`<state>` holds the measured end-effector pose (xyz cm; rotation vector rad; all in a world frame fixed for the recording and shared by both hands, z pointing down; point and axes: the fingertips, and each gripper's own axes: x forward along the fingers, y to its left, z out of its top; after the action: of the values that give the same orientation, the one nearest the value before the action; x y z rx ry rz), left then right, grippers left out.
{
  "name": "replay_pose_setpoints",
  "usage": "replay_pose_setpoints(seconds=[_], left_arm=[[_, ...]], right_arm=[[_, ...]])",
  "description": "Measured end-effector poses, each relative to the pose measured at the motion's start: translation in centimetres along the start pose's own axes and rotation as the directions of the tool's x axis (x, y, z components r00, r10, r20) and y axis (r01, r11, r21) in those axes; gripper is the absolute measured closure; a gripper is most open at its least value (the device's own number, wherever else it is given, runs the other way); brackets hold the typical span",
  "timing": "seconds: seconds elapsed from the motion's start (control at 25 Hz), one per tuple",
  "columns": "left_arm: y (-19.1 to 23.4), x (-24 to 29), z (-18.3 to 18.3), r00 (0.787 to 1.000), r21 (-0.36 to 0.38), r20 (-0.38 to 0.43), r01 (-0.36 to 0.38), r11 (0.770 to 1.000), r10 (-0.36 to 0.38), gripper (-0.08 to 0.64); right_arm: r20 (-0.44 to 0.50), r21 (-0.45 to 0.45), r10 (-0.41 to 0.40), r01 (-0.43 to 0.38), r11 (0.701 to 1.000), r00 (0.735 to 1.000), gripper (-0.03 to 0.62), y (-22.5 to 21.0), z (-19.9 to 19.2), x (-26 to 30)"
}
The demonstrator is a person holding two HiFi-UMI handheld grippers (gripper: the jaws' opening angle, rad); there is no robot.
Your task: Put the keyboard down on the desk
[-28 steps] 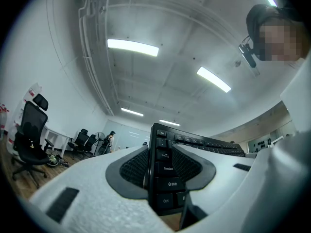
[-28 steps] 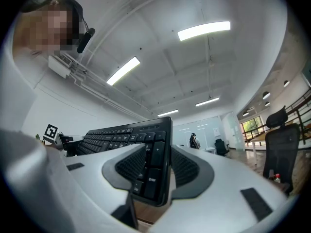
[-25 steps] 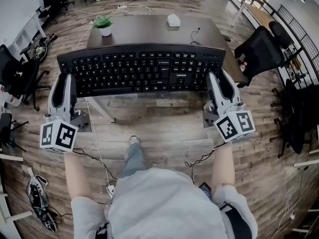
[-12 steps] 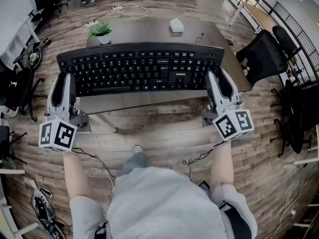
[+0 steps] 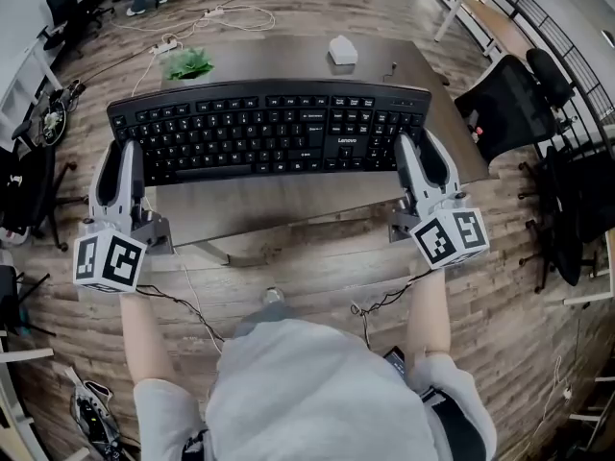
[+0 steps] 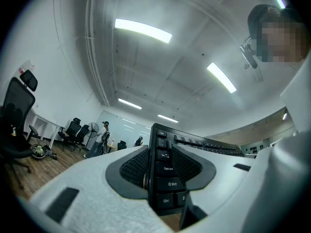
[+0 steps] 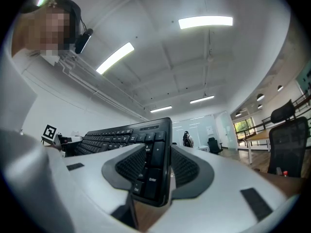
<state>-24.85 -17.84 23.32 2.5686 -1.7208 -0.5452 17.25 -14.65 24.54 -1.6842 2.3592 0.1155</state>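
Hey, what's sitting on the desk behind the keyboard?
A small green plant, a white box-like object and a thin cable show on the desk. The keyboard covers the desk's middle.

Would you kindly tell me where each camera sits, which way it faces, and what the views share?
Head view: on the person's head, facing steeply down at the keyboard and desk; forearms, torso, left gripper and right gripper show.
Left gripper view: on the left gripper, facing upward along its jaws, shut on the keyboard's left end; the person's head shows upper right.
Right gripper view: mirrored, on the keyboard's right end; head upper left.
Shared: all three show the keyboard.
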Motion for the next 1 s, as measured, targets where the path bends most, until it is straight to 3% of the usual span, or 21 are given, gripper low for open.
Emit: replay_pose_setpoints(seconds=[0.32, 0.56, 1.0], left_arm=[[6.3, 5.8, -1.0, 0.999, -0.018, -0.036, 0.023, 1.000, -0.024, 0.411], [8.2, 7.7, -2.8, 0.997, -0.030, -0.070, 0.025, 0.999, -0.027, 0.411], [9.0, 12.2, -8.1, 0.987, -0.044, -0.159, -0.025, 0.999, 0.018, 0.411]], right_arm=[[-0.040, 0.000, -0.040, 0.040, 0.999, 0.998, 0.442, 1.2, -2.3, 6.9], [-0.073, 0.011, -0.056, 0.057, 0.998, 0.996, 0.442, 0.7, -4.3, 9.1], [-0.177, 0.049, -0.052, 0.062, 0.997, 0.983, 0.442, -4.1, -9.5, 13.4]])
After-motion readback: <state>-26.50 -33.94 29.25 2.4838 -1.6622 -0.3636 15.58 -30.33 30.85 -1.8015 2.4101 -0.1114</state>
